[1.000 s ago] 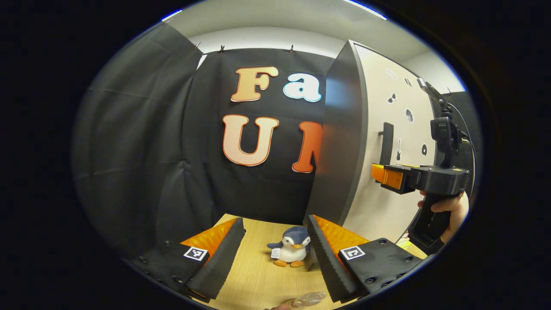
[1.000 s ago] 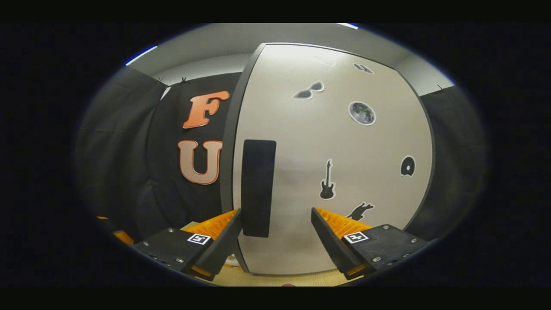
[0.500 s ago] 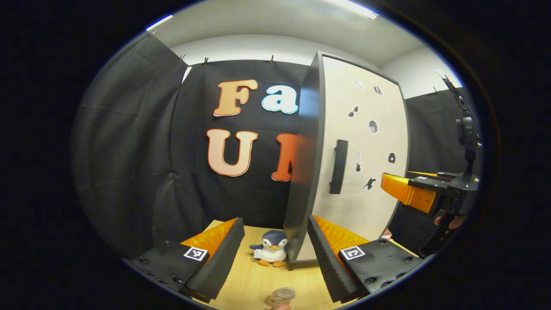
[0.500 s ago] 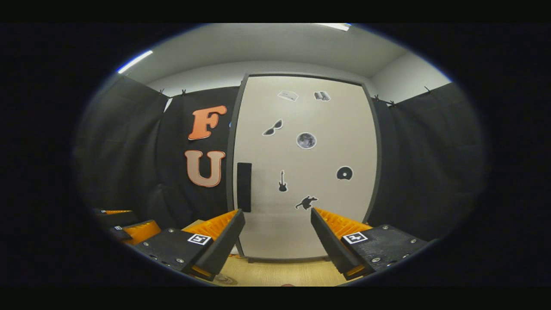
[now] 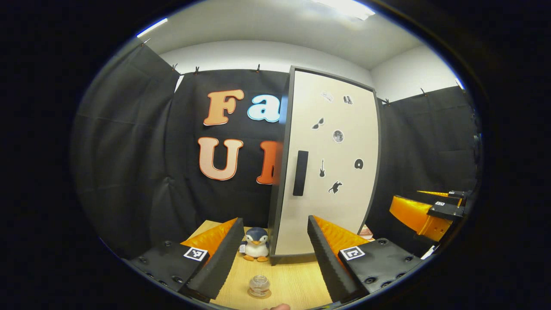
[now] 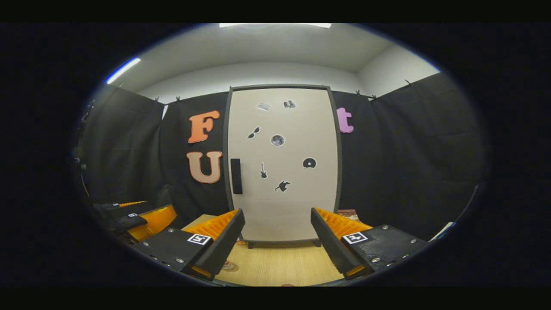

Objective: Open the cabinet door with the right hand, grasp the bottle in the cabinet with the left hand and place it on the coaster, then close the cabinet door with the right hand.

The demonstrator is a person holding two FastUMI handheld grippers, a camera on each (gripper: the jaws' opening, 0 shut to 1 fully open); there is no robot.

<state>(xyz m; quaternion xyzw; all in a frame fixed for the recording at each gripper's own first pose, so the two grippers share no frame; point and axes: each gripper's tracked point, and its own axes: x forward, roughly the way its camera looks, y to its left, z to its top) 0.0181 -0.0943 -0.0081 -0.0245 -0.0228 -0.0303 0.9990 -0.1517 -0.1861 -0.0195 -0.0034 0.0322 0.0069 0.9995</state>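
Black cloth walls [image 6: 409, 150], white ceiling [image 6: 275, 47], wooden table [image 6: 280, 267].

Plush penguin [image 5: 256, 250] on wood table [image 5: 297, 280], stickers [image 5: 338, 136]

In the left gripper view, the small clear glass bottle [image 5: 259, 286] near the bottom centre stands over whatever lies beneath it, and whether a coaster is there cannot be told. At the very bottom edge a pale fingertip-like sliver [image 5: 280, 306] is cut off. The grey-and-white plush penguin [image 5: 256, 250] is partly covered by the left finger. At the right edge the other gripper [image 5: 430, 213] is cropped, its finger gap out of sight. In the right gripper view, the small stickers on the tall white cabinet door [image 6: 282, 172] are too small to make out fully, and a brownish object [image 6: 347, 212] beside the cabinet's lower right is mostly hidden.
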